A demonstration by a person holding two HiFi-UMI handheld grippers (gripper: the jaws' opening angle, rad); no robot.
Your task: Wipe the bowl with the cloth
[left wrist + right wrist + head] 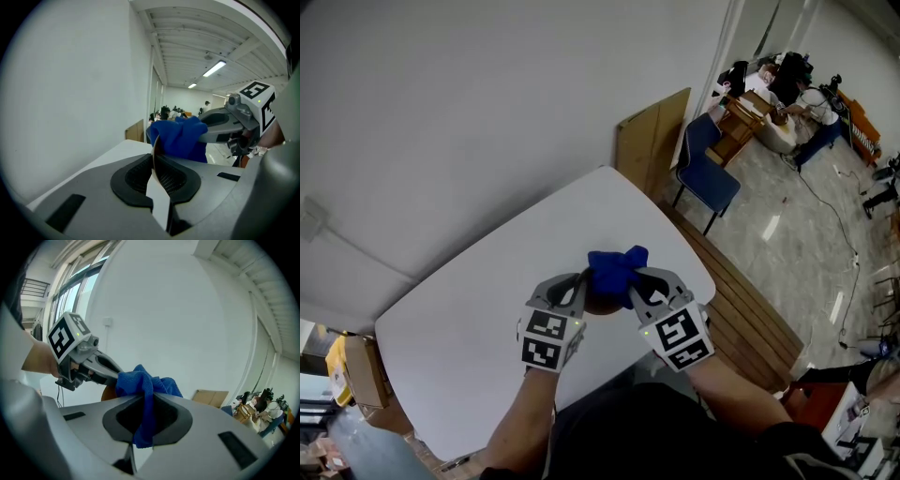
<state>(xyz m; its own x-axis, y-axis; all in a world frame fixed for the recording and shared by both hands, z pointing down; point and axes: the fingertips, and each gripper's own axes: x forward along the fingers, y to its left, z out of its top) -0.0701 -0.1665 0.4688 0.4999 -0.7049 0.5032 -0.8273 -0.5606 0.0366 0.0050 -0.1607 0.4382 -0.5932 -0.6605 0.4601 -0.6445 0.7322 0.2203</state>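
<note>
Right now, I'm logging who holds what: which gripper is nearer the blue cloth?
Right. The right gripper is clamped on the cloth; the left gripper sits just beside it, pinching the rim of the bowl.

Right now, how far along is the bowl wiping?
Done: the left gripper pinches the bowl at its rim, and the right gripper grips the blue cloth. In hand: the cloth is bunched against the bowl, over the table. Left: the wiping; the bowl is mostly hidden, so its cleanliness can't be judged.
</note>
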